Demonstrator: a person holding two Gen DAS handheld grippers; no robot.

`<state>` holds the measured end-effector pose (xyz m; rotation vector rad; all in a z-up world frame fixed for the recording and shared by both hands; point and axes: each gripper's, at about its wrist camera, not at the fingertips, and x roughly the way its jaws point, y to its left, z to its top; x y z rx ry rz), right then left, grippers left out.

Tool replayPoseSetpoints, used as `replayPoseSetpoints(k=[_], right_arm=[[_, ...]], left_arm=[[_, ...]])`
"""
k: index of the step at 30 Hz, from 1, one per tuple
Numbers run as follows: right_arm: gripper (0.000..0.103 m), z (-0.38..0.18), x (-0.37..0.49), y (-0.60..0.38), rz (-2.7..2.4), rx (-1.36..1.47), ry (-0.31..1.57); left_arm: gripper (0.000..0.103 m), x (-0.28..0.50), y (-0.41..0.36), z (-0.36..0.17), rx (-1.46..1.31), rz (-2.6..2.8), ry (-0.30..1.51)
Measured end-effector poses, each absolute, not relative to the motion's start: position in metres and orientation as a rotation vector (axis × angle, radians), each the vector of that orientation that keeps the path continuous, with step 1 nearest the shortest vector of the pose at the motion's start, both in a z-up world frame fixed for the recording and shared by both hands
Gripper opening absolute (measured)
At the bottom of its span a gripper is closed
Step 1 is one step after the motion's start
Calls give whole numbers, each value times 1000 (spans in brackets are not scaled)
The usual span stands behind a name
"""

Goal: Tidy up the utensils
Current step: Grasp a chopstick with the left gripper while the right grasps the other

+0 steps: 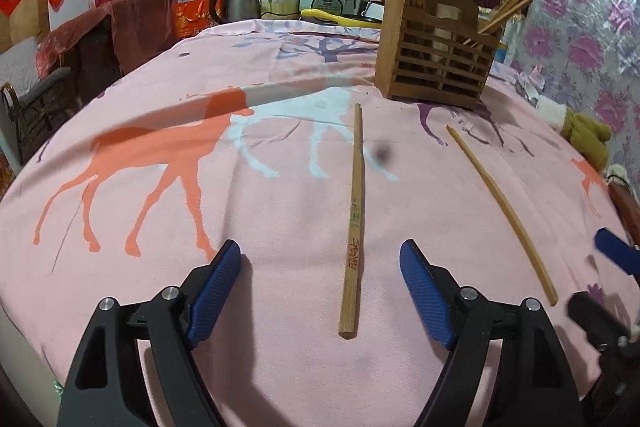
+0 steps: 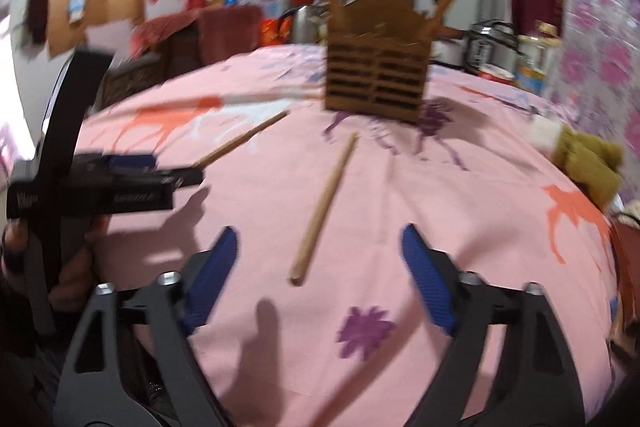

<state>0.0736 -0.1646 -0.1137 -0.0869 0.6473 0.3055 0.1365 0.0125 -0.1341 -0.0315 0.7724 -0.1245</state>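
Pink cloth, tan wood, blue-and-black tools

The tablecloth was pale pink, printed with orange, white and purple deer shapes and a purple leaf-like blot. The printed chopstick was light tan with red and green markings along its shaft, and the plain chopstick beside it was a yellower tan. The slatted holder was mid-brown wood. The left gripper and the right gripper each had ridged blue pads on black frames with silver screws. The wall covering was silvery lilac with magenta flowers.
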Motion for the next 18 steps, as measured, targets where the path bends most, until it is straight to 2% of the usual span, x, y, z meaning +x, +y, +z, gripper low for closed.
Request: replayPoseSetpoints(k=[4,8,10,12,15,18], right_arm=[[52,-128,83,-148,307,-167,718],[48,-130,93,-177,160,-80,738],[32,-133,100,-201,134,40,781],[30,-133,100,-214,150,108,790],[33,-133,95,-205,167,67,776],[33,-132,90,-201,177,41,768]], left_arm=[[81,136,10,-135,-9,-116,771],[81,135,9,-135,-16,-121,776],[81,132,6,-134,-10,-136,781],[81,128,3,-134,-4,-161,780],[74,124,-5,-135,25,-179,776],[61,122,-8,-135,40,-190,768]])
